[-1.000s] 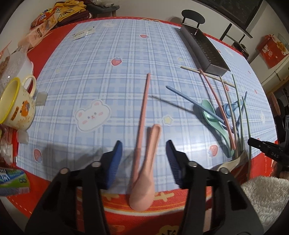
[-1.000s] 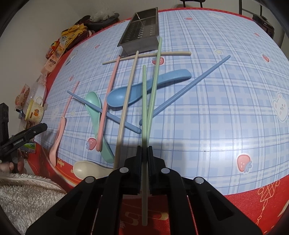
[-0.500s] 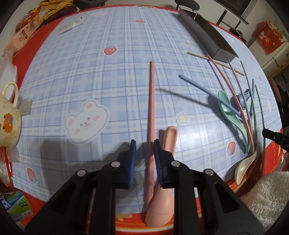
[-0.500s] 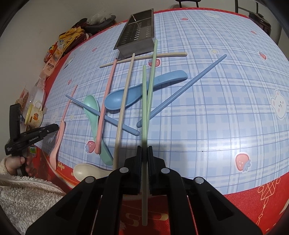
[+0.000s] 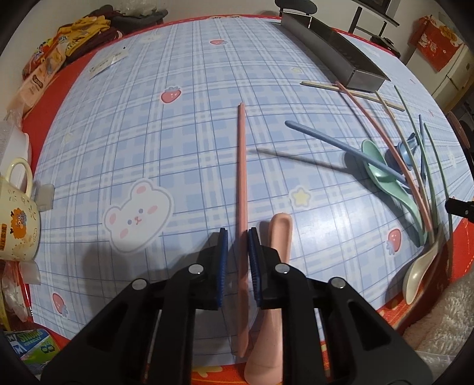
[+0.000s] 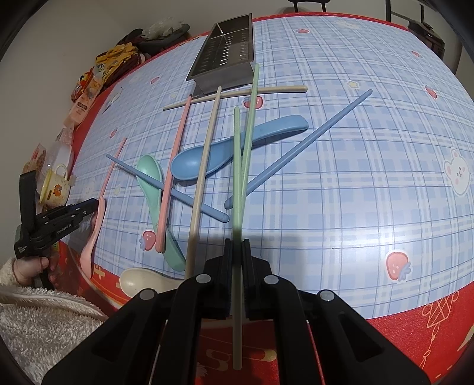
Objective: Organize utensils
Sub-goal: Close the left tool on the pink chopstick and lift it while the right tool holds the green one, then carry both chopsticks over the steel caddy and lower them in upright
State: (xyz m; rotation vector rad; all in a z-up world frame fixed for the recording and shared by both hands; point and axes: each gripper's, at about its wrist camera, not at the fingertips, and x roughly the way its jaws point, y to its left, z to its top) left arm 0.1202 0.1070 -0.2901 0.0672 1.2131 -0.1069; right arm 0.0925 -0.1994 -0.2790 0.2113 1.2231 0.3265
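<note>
Between my left gripper (image 5: 238, 234) pads, pink chopstick (image 5: 241, 165) pinched, pointing fwd; right gripper (image 6: 236, 247) clamps green chopstick (image 6: 237, 165), tray (image 6: 228, 63) straight ahead.

Setting was a home dining area. Table (image 5: 183, 97) carried a blue plaid cloth with bear and strawberry prints and a red border. Left of the table's centre stood a cartoon mug (image 5: 17, 225); snack packets (image 5: 44, 71) and folded clothes (image 5: 89, 26) lay at its far left edge. Beyond the table's far right corner sat a red festive box (image 5: 438, 44) on a pale cabinet (image 5: 456, 77)
</note>
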